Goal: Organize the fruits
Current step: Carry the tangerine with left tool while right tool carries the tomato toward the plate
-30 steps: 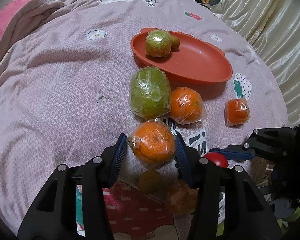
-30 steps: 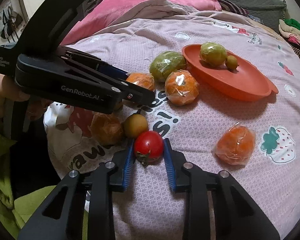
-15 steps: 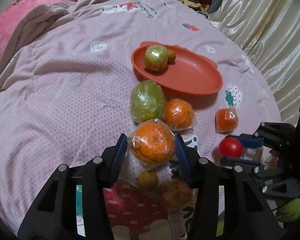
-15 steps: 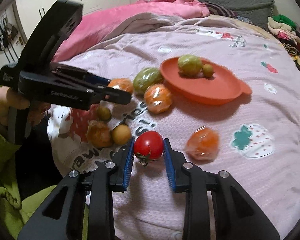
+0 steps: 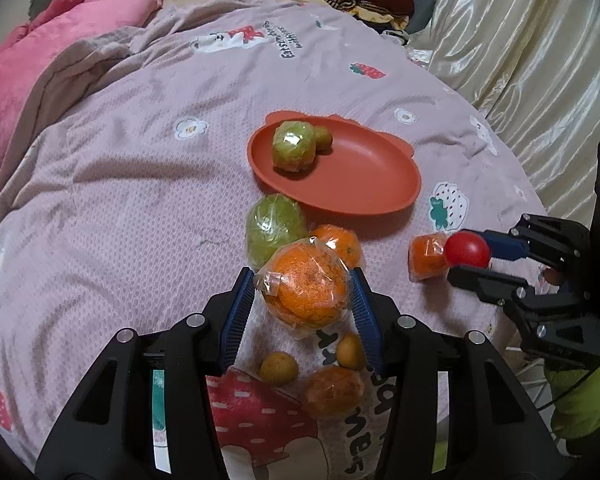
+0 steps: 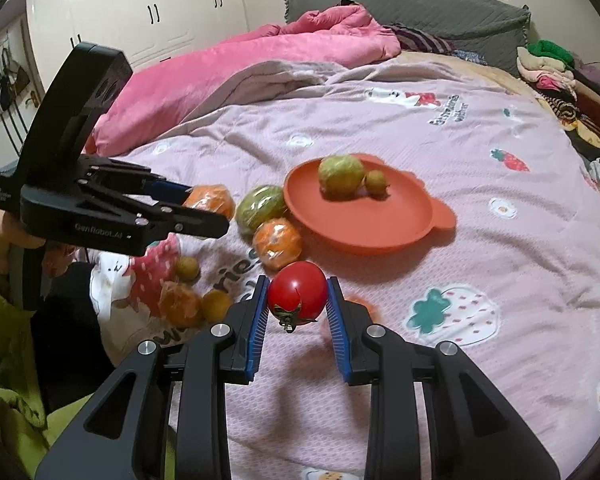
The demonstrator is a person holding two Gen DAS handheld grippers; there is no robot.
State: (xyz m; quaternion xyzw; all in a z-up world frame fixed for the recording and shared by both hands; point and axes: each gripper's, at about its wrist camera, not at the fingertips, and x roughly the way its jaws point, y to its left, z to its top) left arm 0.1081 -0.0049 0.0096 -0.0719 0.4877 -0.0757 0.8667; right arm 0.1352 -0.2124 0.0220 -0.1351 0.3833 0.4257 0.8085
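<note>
My left gripper (image 5: 304, 292) is shut on a plastic-wrapped orange (image 5: 306, 286) and holds it above the bedspread. A red tomato (image 6: 297, 294) sits clamped in my right gripper (image 6: 298, 300), also lifted; from the left wrist view that tomato (image 5: 467, 249) shows at the right. The orange-red plate (image 5: 364, 184) lies farther back with a wrapped green fruit (image 5: 293, 151) and a small brown fruit (image 5: 323, 139) in it. In front of the plate lie a wrapped green fruit (image 5: 274, 228) and a wrapped orange (image 5: 338, 240).
A wrapped orange (image 5: 426, 258) lies right of the pile. Two small brown fruits (image 5: 278, 368) (image 5: 350, 352) and a wrapped orange (image 5: 332, 390) lie near the bed's front edge. Pink quilt (image 6: 236, 68) at left back, folded clothes (image 6: 548, 64) at right back, curtain (image 5: 520, 40) on the right.
Both grippers rose with their fruits, so the bed and plate look farther away. The right gripper with the tomato moved up and toward the plate.
</note>
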